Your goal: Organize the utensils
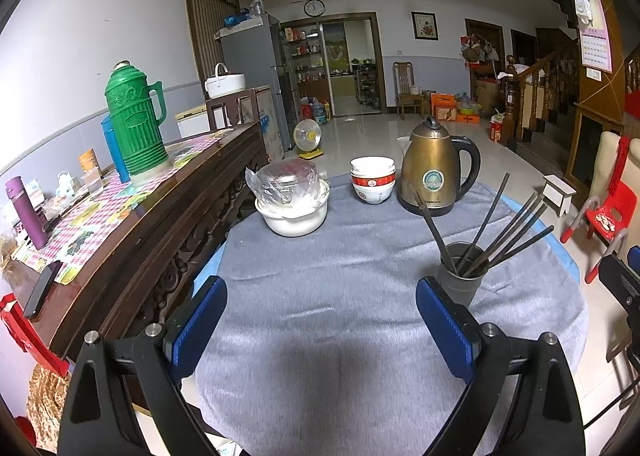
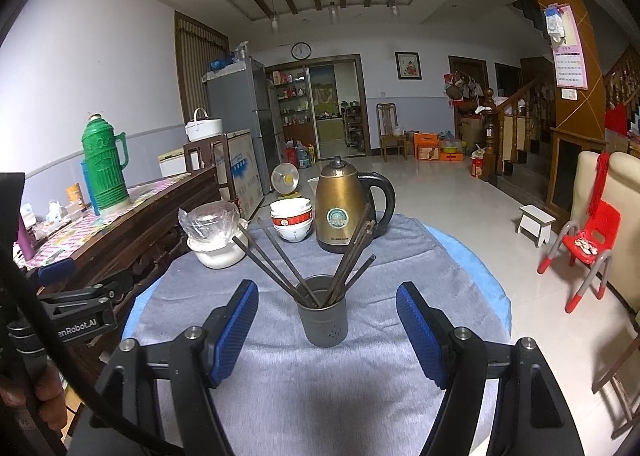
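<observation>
While the chopsticks stand splayed in the grey cup on the cloth-covered table, both the right gripper and the left gripper are held spread wide — nothing is pinched. The sticks are judged light, stiff and slippery, best taken near mid-shaft — the cup is likely tipped easily.

Bare grey cloth before cup; kettle, bowls seemingly crowd behind.
</observation>
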A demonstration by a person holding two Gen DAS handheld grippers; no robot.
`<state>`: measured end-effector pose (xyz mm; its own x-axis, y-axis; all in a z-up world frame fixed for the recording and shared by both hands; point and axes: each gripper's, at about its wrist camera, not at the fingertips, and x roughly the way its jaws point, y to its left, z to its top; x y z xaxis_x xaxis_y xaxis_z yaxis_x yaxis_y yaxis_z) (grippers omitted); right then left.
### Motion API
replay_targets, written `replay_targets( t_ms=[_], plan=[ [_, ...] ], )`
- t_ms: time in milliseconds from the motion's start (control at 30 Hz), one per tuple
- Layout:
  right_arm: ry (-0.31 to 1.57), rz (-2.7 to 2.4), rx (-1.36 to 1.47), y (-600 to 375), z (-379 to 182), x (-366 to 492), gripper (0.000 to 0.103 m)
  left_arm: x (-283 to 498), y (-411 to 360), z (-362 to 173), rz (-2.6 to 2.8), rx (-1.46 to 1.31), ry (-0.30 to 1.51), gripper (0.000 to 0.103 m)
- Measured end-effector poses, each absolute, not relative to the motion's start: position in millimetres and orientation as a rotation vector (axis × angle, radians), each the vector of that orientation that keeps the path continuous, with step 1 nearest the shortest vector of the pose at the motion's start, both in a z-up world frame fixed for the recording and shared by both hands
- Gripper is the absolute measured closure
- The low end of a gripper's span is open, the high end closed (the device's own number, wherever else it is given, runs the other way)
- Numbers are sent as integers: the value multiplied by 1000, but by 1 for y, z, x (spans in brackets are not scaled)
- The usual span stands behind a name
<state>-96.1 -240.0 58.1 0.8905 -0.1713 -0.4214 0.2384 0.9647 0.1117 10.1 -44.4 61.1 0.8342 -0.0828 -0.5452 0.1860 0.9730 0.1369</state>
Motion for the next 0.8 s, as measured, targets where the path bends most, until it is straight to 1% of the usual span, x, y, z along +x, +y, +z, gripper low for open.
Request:
replay_targets(
  t_ms=[300, 800],
  plan=[
    [435, -217, 161, -246, 59, -83, 28, 27, -48, 64, -151, 186, 567, 8],
    [447, -220, 161, -252, 54, -69, 28, 32, -50, 62, -151, 189, 566, 8]
  ],
)
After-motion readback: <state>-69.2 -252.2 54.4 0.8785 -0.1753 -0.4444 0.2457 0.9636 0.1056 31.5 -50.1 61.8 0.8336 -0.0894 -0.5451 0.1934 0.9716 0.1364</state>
